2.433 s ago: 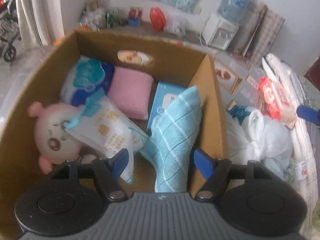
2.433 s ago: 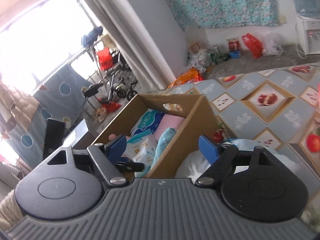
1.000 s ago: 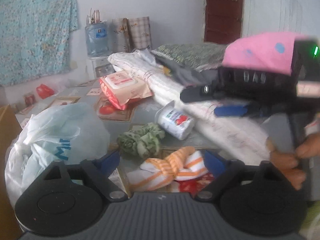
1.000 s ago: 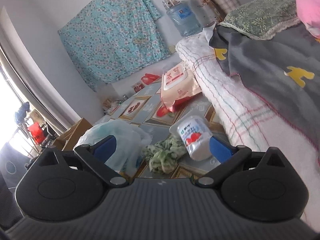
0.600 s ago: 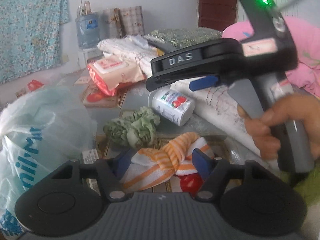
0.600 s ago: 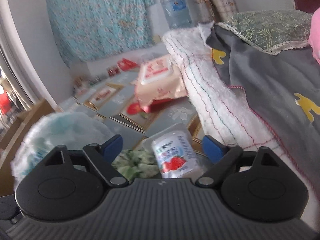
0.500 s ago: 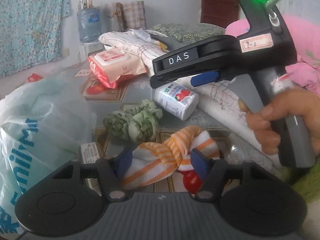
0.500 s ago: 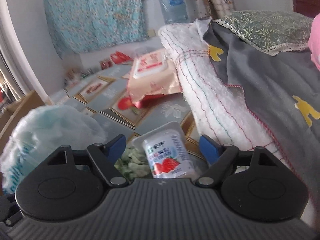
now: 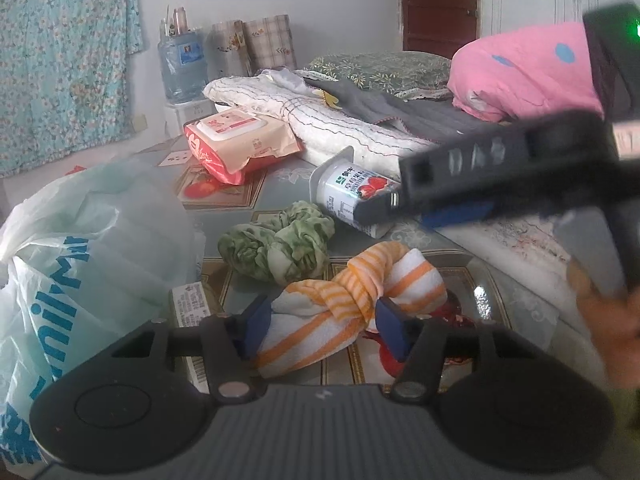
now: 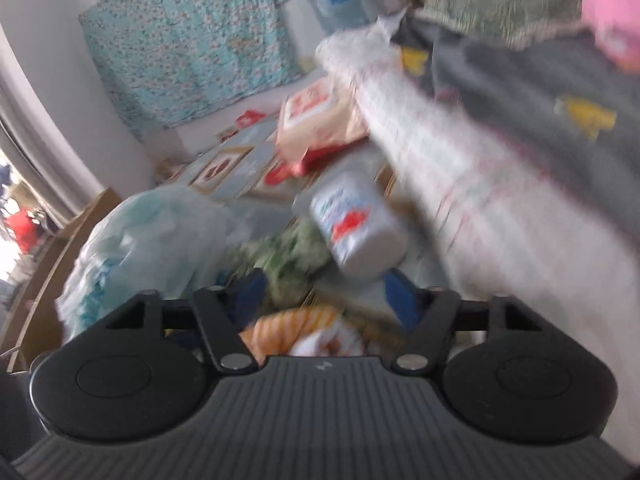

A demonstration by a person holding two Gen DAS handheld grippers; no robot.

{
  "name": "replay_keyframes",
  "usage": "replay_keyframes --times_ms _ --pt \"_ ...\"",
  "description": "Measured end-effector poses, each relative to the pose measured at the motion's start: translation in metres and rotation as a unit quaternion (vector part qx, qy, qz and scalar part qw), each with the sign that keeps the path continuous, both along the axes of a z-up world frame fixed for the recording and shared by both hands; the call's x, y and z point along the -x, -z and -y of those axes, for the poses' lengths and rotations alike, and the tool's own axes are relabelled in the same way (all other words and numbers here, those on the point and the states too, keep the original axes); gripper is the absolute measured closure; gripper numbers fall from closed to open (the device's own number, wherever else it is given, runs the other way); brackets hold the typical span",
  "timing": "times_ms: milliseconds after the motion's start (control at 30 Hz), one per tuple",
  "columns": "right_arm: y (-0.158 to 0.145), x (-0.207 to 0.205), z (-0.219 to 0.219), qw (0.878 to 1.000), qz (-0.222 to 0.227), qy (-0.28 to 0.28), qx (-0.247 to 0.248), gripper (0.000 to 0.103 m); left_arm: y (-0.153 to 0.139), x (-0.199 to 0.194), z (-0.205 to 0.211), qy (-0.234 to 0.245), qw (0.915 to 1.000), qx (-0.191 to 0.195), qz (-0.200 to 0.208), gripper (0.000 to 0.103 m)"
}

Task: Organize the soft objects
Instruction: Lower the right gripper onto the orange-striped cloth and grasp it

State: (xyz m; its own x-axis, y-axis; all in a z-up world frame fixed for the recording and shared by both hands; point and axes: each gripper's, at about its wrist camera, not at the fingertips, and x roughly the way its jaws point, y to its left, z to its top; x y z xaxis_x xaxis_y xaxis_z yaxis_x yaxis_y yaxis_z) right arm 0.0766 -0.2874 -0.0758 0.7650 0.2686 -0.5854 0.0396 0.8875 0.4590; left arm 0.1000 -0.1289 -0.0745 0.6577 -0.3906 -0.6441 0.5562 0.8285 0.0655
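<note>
Now left hand-held gripper (image 9: 322, 322) has just been closing, pads pressing knotted orange-and-white striped cloth (image 9: 352, 300); right one's (image 10: 324, 304) grip blurred, unclear.

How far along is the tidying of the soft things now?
Done: nothing that these views show; the cardboard box shows only an edge. In hand: the left gripper has just been closing on the orange striped cloth. Left: the green cloth, wipes pack and plastic bag lie loose.
</note>
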Motion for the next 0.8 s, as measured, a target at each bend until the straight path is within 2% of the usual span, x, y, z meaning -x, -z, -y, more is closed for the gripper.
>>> replay_keyframes --times_ms 33,100,167,200,233,367,533,800 --pt "0.005 0.001 -0.001 1.000 -0.006 -0.002 -0.009 0.054 -0.001 0.002 0.000 0.001 1.0000 -0.001 0.001 0.044" --pt "0.015 0.002 -0.001 1.000 -0.012 -0.002 -0.025 0.057 -0.005 0.008 -0.002 0.000 1.0000 0.003 0.001 0.043" --pt "0.018 0.007 0.000 0.999 -0.011 -0.001 -0.039 0.057 -0.009 0.013 -0.006 -0.001 1.0000 0.009 -0.003 0.037" --pt "0.019 0.009 0.001 0.999 -0.011 -0.001 -0.044 0.057 -0.010 0.015 -0.008 -0.003 0.9999 0.012 -0.006 0.029" --pt "0.019 0.010 0.001 0.999 -0.011 -0.002 -0.045 0.057 -0.012 0.018 -0.010 -0.005 0.9998 0.015 -0.011 0.026" --pt "0.019 0.021 0.002 0.999 -0.009 -0.004 -0.050 0.057 -0.014 0.026 -0.015 0.008 0.9977 0.037 -0.056 0.025" --pt "0.020 0.040 0.003 0.997 -0.015 -0.005 -0.071 0.057 -0.004 0.033 -0.016 0.029 0.9901 0.068 -0.119 0.025" --pt "0.020 0.064 0.000 0.993 -0.030 -0.042 -0.110 0.055 0.006 0.029 -0.025 0.014 0.9841 0.086 -0.155 0.025"
